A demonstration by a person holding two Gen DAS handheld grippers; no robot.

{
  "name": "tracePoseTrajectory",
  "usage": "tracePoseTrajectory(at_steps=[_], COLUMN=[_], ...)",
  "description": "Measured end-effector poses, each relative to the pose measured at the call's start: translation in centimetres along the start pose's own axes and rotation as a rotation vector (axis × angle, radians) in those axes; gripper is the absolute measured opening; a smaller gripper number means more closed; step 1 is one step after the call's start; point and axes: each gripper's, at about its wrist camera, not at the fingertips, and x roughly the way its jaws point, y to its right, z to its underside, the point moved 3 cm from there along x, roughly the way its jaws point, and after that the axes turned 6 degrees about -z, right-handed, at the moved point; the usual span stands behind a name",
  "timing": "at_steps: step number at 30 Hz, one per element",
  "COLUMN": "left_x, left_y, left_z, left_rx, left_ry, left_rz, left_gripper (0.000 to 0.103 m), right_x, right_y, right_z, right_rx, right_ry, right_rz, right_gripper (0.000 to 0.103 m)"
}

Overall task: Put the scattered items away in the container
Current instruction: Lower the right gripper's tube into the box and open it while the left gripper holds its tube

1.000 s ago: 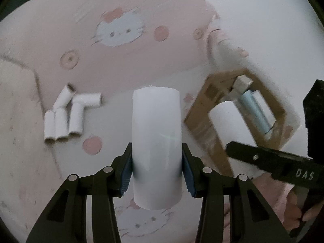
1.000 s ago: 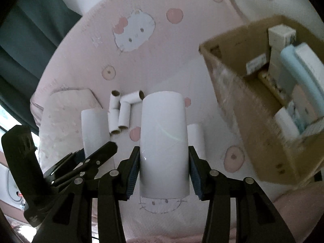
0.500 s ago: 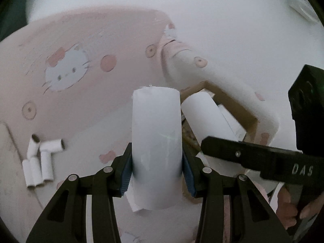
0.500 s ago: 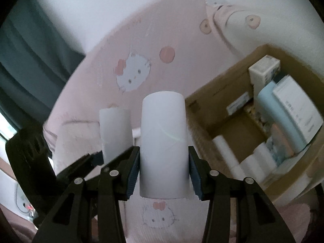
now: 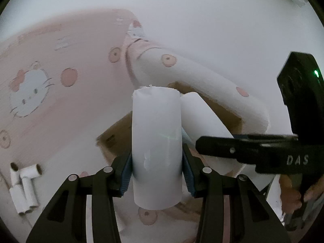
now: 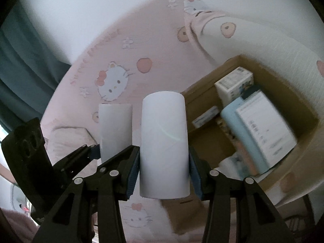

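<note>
Each tool [image 5: 157, 174] [image 6: 164, 174] clamps a white roll [image 5: 156, 147] [image 6: 164, 141] beside the box [image 6: 299, 154].

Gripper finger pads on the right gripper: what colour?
Blue, ribbed pads on black fingers, clamping the white paper roll. Clearest in the right wrist view.

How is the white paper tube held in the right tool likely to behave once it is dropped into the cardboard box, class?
The white paper tube is probably light and hollow, so it should drop softly. Its round wall suggests it may roll against the packages in the cardboard box. The right tool squeezes its sides without visible denting, so it seems fairly stiff.
</note>
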Motion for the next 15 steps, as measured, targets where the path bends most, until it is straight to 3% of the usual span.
tracePoseTrajectory(at_steps=[7,15], left_x=[3.4,5.3], left_y=[0.8,-1.1], left_z=[-0.9,-1.4], left_rx=[0.018,0.014], left_ry=[-0.040,-0.069], left_rz=[0.067,0.053], left_gripper=[0.048,0.048], right_x=[1.7,7.1], right_y=[3.2,4.9], right_z=[-1.7,-2.0], right_rx=[0.013,0.037], right_ry=[-0.106,-0.270], right_rz=[0.011,0.006], right_gripper=[0.043,0.043])
